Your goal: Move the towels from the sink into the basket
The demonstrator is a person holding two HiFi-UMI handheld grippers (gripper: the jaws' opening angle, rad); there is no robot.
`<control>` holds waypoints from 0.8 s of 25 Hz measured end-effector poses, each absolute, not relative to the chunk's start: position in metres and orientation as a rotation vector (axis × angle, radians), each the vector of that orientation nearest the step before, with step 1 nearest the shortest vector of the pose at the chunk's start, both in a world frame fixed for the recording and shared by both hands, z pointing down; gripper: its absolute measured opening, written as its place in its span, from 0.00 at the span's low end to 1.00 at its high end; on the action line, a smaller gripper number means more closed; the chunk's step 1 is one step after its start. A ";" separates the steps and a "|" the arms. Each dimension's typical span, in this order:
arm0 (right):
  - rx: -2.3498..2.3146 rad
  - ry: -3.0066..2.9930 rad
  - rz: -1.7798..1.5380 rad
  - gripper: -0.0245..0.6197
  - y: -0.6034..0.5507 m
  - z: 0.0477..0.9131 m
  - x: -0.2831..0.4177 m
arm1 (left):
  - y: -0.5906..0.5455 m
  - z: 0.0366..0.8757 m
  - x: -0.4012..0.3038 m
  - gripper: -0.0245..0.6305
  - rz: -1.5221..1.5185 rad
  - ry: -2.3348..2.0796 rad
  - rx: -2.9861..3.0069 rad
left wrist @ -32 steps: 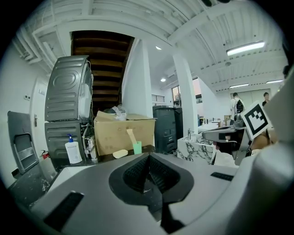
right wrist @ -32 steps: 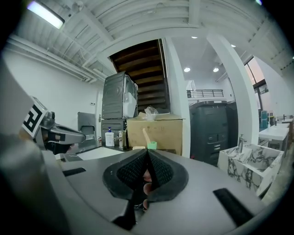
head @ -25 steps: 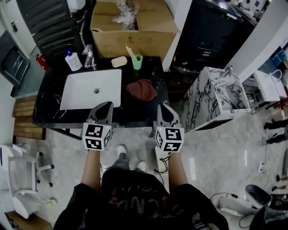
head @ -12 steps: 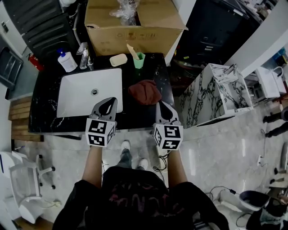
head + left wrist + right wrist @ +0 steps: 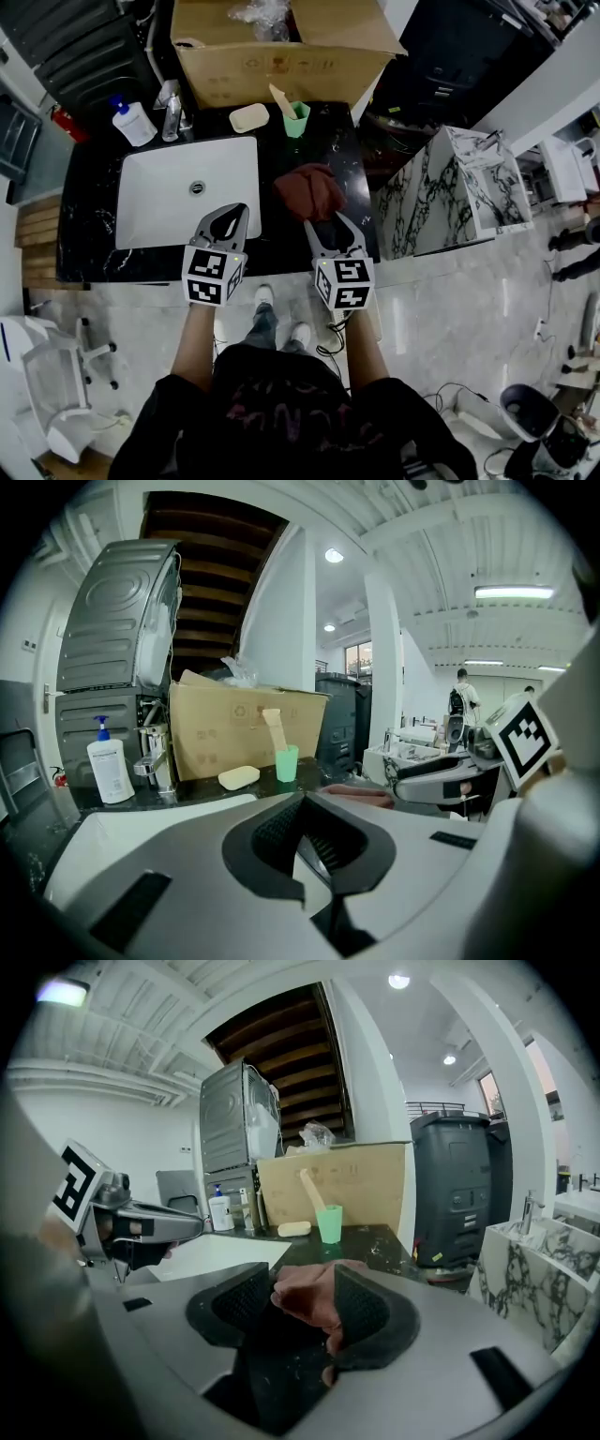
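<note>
Head view: right gripper (image 5: 328, 225) now advanced to maroon towel (image 5: 309, 190), which lies on desk (image 5: 94, 253) beside sink (image 5: 150, 211). Left gripper view: left gripper (image 5: 305, 832) closed, empty. Right gripper view: jaws opening, towel between them; grasp judged imminent.

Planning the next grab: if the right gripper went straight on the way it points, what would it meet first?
The dark red towel on the black counter: it already lies between the right gripper's opening fingers. Whether they touch it, I cannot tell.
</note>
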State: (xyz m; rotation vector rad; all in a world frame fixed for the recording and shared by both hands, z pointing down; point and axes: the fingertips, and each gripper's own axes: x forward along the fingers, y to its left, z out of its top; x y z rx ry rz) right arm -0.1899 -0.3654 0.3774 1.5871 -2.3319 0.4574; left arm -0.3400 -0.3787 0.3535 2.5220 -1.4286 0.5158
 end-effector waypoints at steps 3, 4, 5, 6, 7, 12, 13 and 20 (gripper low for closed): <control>1.571 -2.314 0.483 0.44 -0.371 0.389 -0.197 | -0.383 0.360 -0.347 0.06 0.531 -1.425 2.511; 1.568 -2.307 0.495 0.44 -0.373 0.393 -0.199 | -0.384 0.361 -0.350 0.06 0.535 -1.424 2.508; 1.563 -2.301 0.506 0.45 -0.375 0.397 -0.200 | -0.385 0.362 -0.351 0.06 0.539 -1.423 2.505; 1.558 -2.294 0.515 0.45 -0.376 0.400 -0.201 | -0.387 0.363 -0.352 0.06 0.542 -1.420 2.504; 1.555 -2.286 0.521 0.45 -0.378 0.404 -0.201 | -0.388 0.364 -0.353 0.06 0.545 -1.417 2.503; 1.561 -2.249 0.557 0.41 -0.385 0.416 -0.201 | -0.392 0.369 -0.354 0.06 0.557 -1.404 2.504; 1.562 -2.244 0.561 0.41 -0.385 0.417 -0.202 | -0.393 0.370 -0.355 0.06 0.559 -1.402 2.502; 1.643 -2.207 0.540 0.19 -0.389 0.416 -0.197 | -0.396 0.375 -0.361 0.06 0.559 -1.399 2.499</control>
